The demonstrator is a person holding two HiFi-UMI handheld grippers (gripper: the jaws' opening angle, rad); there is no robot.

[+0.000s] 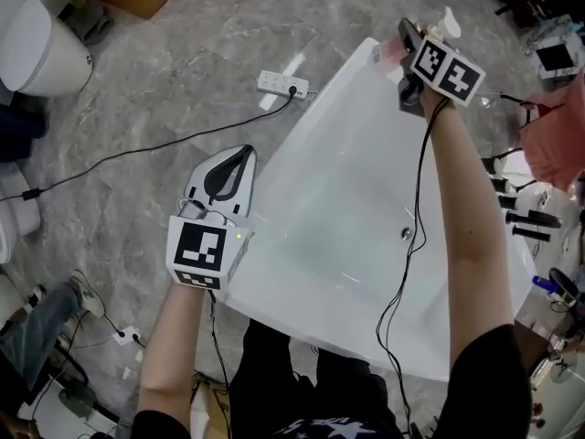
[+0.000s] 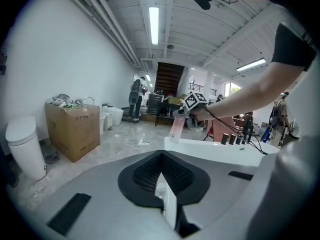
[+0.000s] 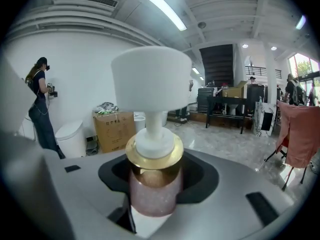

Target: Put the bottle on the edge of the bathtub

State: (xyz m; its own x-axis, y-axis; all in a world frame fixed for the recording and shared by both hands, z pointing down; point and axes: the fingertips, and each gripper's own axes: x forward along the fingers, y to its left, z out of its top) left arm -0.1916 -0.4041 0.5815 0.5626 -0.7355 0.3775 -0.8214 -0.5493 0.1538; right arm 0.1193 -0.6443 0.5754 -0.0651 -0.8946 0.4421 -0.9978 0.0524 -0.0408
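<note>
Right gripper (image 1: 409,51): jaws set fairly wide and clamped on the bottle (image 3: 154,186), one finger on each side of its pink glittered body. The gold collar (image 3: 154,156) sits just above the fingers and the white pump head (image 3: 150,79) rises well clear of them. Bottle's place: between the right fingers, upright, at the far corner of the bathtub (image 1: 347,199), its base level with the white rim (image 2: 215,149). Whether it rests on the rim cannot be told. Left gripper (image 1: 233,165): jaws closed, pads meeting, nothing between them. It hovers outside the tub, just beside its left rim, with the fingers pointing toward the far end. Power strip (image 1: 281,84): white, on the grey marbled floor (image 1: 164,90), ahead of the left fingers and apart from them, a black cable running off it to the left. Cardboard box (image 2: 72,131): brown, ahead and to the left of the left fingers, on the floor. Toilet (image 2: 22,146): white, further left of the same fingers, beside the box. Pink cloth (image 3: 300,134): draped over a frame, to the right of the right fingers and well apart. Person (image 3: 40,104): standing by the wall, far left of the right fingers.
</note>
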